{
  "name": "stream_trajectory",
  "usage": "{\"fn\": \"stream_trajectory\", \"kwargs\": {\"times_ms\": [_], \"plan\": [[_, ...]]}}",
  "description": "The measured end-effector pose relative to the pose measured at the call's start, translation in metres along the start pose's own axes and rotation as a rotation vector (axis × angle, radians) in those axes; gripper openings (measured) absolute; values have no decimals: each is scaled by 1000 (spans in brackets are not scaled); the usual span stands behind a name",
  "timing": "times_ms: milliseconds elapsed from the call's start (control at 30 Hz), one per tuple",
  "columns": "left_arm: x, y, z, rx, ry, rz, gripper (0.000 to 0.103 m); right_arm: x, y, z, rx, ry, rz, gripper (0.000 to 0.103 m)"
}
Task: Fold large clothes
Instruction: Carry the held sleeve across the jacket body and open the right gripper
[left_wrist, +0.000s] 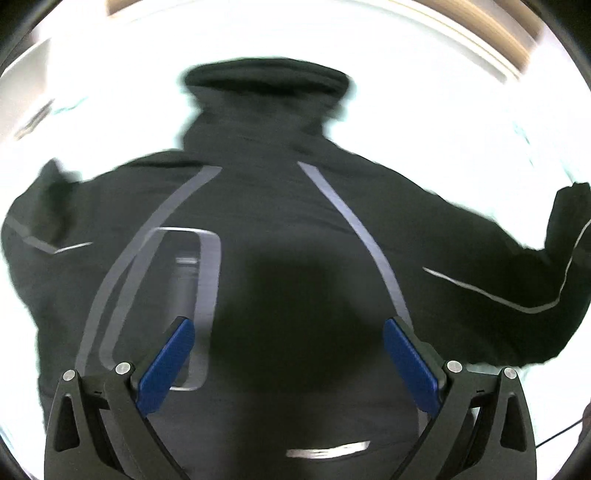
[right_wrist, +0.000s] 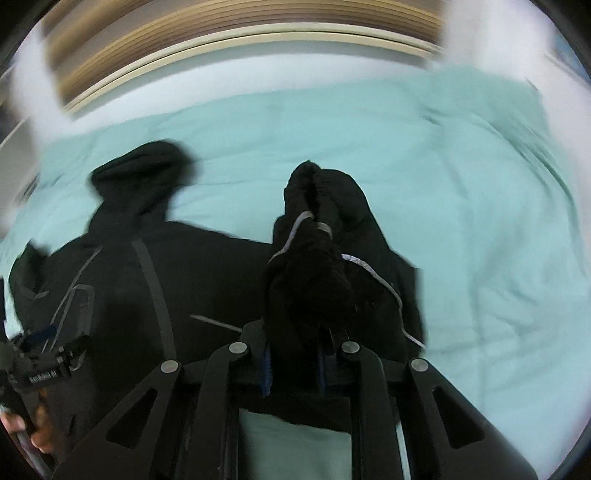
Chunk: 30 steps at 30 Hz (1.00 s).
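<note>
on the mint bedsheet (right_wrist: 461, 221), a black jacket (left_wrist: 280, 229) lies spread.

Only one piece of lettering shows. In the right wrist view, small white print runs along the black body of the left gripper (right_wrist: 44, 363) at the lower left edge; it appears to read "GenRobot AI", though blur makes the first letters uncertain. A pale mark near the hem of the black jacket (left_wrist: 295, 258) is too smeared to read.
</note>
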<state>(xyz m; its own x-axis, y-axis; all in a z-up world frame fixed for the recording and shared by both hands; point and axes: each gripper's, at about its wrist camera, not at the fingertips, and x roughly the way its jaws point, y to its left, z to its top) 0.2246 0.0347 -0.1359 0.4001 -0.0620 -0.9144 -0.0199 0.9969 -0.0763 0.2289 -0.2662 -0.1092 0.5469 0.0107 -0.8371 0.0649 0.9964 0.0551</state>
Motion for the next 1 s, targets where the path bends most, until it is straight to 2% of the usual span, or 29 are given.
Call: {"fn": "stream_trajectory", "kwargs": {"times_ms": [67,167,333,467,600,700,767,900,1000], "plan": [[-10,33,-1,-48,-20,30,102,0,46,7,-61,-8,37,18],[-8,82,-1,-111,-45,71,102,18,135,33,-162,-13,88,18],[-3,157,2,-195,-61,128,102,52,235,43,-292,0,182,18],[6,198,-2,-247,-55,161,102,71,299,32,-382,44,262,18],[23,227,-9,-296,-25,182,102,122,371,-2,-520,149,299,18],[34,242,-13,-314,-3,205,102,162,401,-32,-583,253,285,19],[39,249,-15,-324,-1,228,102,185,412,-49,-611,293,255,27],[49,262,-20,-340,19,234,102,192,420,-58,-633,266,227,33],[58,265,-17,-351,33,211,102,191,414,-56,-607,289,292,48]]}}
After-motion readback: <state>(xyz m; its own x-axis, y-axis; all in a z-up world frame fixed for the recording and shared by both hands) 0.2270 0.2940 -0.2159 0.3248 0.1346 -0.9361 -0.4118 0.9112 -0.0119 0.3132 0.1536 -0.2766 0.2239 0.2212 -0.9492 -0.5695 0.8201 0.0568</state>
